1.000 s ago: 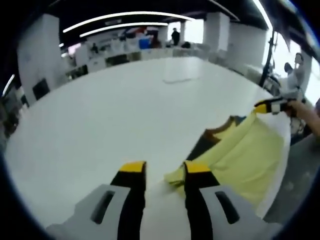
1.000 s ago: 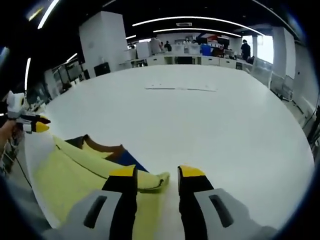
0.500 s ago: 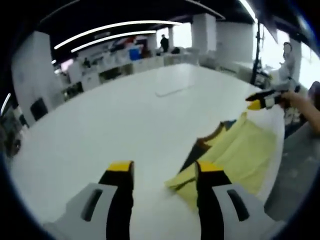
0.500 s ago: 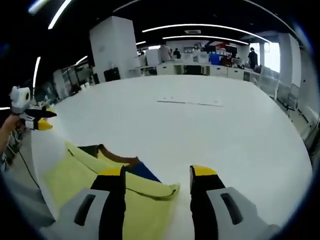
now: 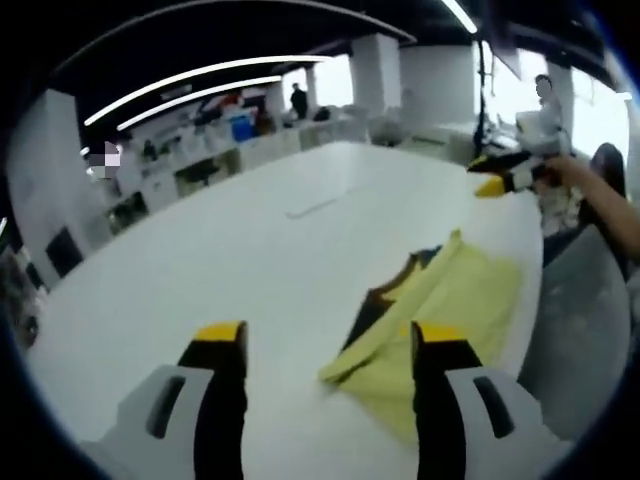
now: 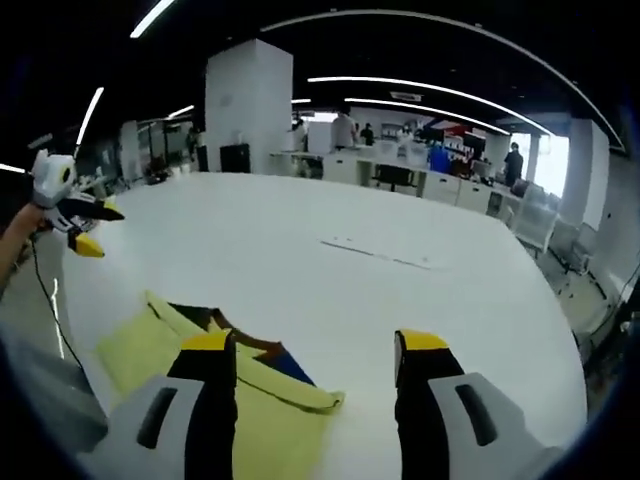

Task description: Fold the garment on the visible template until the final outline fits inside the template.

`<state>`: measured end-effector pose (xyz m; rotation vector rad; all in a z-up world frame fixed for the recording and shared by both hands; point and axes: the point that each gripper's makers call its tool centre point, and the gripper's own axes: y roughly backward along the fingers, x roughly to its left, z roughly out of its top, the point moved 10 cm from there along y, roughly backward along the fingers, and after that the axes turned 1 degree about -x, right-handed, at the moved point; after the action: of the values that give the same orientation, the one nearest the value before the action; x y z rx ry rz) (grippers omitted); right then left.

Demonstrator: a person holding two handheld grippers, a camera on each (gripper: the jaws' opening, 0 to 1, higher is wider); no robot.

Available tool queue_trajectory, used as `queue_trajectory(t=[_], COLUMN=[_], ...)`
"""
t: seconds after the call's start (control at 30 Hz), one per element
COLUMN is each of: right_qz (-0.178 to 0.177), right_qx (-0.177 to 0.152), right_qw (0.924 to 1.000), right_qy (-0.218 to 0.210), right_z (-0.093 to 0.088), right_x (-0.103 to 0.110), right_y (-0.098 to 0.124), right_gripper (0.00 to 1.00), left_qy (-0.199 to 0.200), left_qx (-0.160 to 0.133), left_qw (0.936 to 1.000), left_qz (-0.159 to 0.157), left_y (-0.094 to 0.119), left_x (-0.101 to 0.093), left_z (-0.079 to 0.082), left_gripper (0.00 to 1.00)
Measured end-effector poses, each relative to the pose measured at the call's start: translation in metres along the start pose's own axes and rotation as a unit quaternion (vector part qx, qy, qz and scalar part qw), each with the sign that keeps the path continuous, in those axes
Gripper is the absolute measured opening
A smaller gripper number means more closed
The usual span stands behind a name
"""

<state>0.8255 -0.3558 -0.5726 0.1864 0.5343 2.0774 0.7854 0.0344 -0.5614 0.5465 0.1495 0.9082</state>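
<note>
A yellow garment (image 5: 470,290) with a dark brown collar and a blue patch lies bunched at the near edge of the white table (image 5: 200,260). My left gripper (image 5: 330,338) hangs open above the garment's near corner, with nothing between its fingers. In the right gripper view the garment (image 6: 135,345) lies low on the left, and my right gripper (image 6: 315,342) is open and empty above its folded edge. A hand holds each gripper off the table's edge: the right gripper (image 5: 503,176) and the left gripper (image 6: 78,222).
A thin flat pale sheet (image 5: 315,207) lies far out on the table, the same sheet (image 6: 375,250) at mid-table. Desks, pillars and people stand beyond the table's far side. A grey area (image 5: 575,330) lies past the near edge.
Both grippers have lifted up and away from the garment and their jaws stand wider apart. The garment stays on the table and looks smaller and farther off.
</note>
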Motion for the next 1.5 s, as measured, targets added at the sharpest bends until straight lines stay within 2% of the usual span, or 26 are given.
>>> queue_trajectory(t=[0.13,0.37,0.6,0.77,1.13,1.5], right_qz=[0.019,0.053,0.065,0.077,0.092,0.097], right_qx=[-0.006,0.016,0.044,0.054,0.084,0.107], right_qw=[0.9997,0.9964,0.9927,0.9902,0.9862,0.9851], right_qy=[0.017,0.064,0.091,0.103,0.109,0.094], right_z=[0.007,0.008,-0.001,-0.006,-0.023,-0.041], right_x=[0.017,0.039,0.045,0.048,0.049,0.046], right_y=[0.008,0.017,0.022,0.026,0.03,0.028], right_gripper=[0.75,0.85,0.91,1.0,1.0,1.0], left_qy=[-0.008,-0.026,-0.04,-0.058,-0.055,-0.031], left_qx=[-0.01,-0.006,0.009,0.032,0.047,0.064], left_qw=[0.9998,0.9986,0.9964,0.9937,0.9912,0.9895], left_qz=[-0.015,-0.045,-0.074,-0.091,-0.111,-0.126], left_y=[0.009,0.019,0.025,0.026,0.023,0.015], left_x=[-0.008,-0.016,-0.023,-0.028,-0.036,-0.039], left_z=[0.005,0.008,0.002,-0.004,-0.012,-0.026], left_gripper=[0.76,0.81,0.85,0.89,0.9,0.89])
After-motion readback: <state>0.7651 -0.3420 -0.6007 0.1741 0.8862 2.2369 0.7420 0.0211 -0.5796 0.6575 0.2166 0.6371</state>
